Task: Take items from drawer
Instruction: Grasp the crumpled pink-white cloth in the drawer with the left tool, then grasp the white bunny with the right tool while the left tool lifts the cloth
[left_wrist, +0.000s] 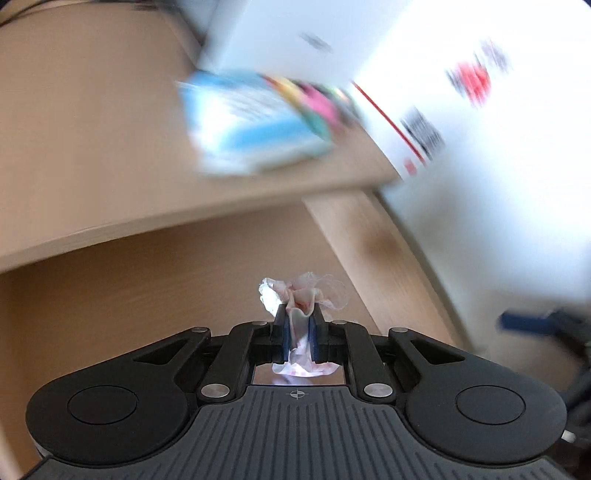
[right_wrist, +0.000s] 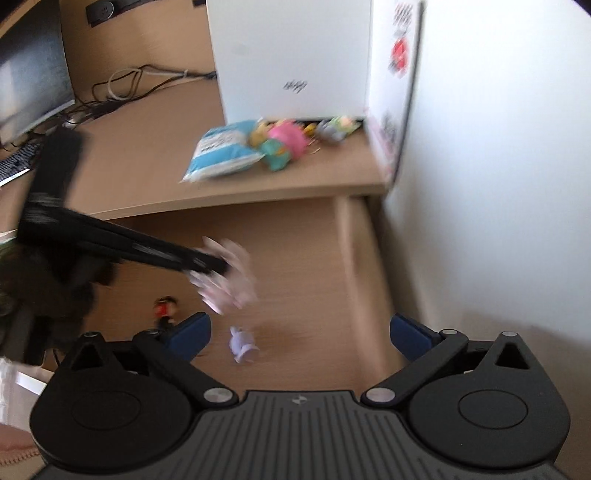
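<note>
- The left gripper (left_wrist: 299, 328) is shut tight on a crinkly see-through plastic wrapper with pink and white on it (left_wrist: 301, 295). The blue pads pinch it in the middle, and it puffs out past the tips and hangs down behind them.
- In the right wrist view the left gripper (right_wrist: 218, 266) comes in from the left as a long black shape, blurry. The same wrapper (right_wrist: 229, 278) sits at its tip, up above the floor of the drawer.
- The right gripper (right_wrist: 301, 334) is wide open. Nothing is between its blue pads.
- The open light wooden drawer (right_wrist: 295, 236) lies under both grippers. It sticks out from under the front edge of the light wooden desk (right_wrist: 147, 166).
- In the drawer, a small pale purple crumpled wrapper (right_wrist: 242, 343) lies on the floor near the front, between the right gripper's pads but lower down and not touching them.
- A small toy figure in red with dark hair (right_wrist: 166, 308) is in the drawer too, near its left side, just beside the right gripper's left pad.
- On the desk, near its front right corner, lies a blue and white plastic packet (right_wrist: 221, 155).
- Just to the right of the packet is a heap of small bright toys, pink, green and yellow (right_wrist: 286, 144). They touch the packet.
- Behind them stands a big white cardboard box (right_wrist: 291, 55), close to the white wall (right_wrist: 498, 147).
- At the far left of the desk are a dark screen (right_wrist: 33, 74) and some tangled cables (right_wrist: 125, 86).
</note>
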